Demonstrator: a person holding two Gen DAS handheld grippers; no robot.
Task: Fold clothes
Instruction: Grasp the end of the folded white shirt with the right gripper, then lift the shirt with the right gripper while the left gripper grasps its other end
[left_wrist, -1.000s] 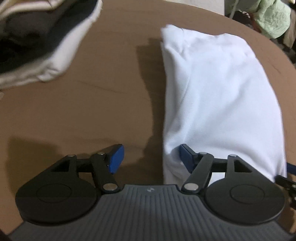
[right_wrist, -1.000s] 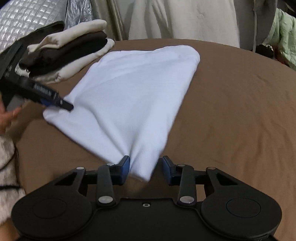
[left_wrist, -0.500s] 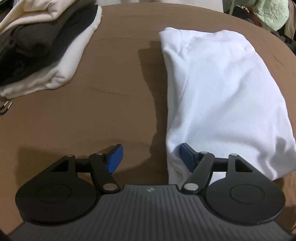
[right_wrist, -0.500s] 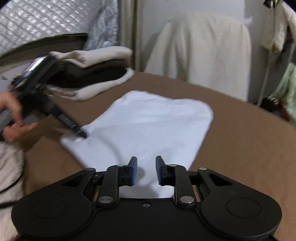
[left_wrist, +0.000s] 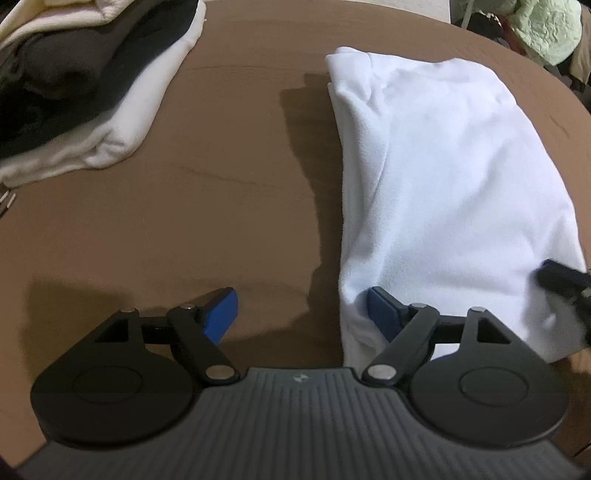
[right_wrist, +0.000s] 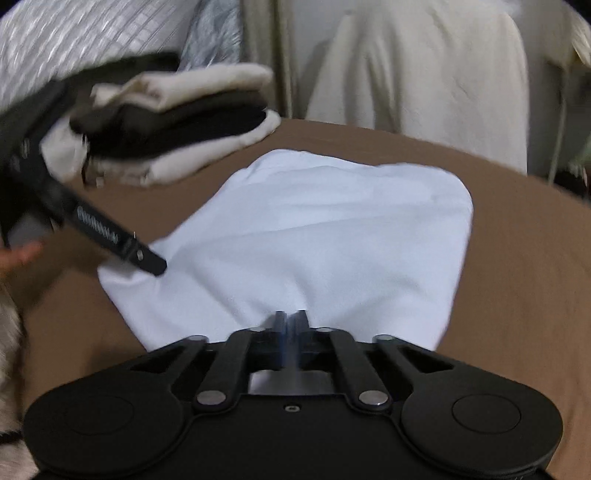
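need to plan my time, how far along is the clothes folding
Done: a stack of folded cream and dark clothes sits at the far left of the brown surface. In hand: the white garment, already folded narrow; the right claw is shut at its near edge, apparently pinching cloth, while the left claw is opening at the other near corner. Left: probably a final fold, then stacking it.

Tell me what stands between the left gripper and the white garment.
Nothing visible. The left gripper sits right at the white garment's near left corner: its jaws are opening, one blue pad over the cloth's edge, the other over bare brown surface. The folded stack lies well off to the far left.
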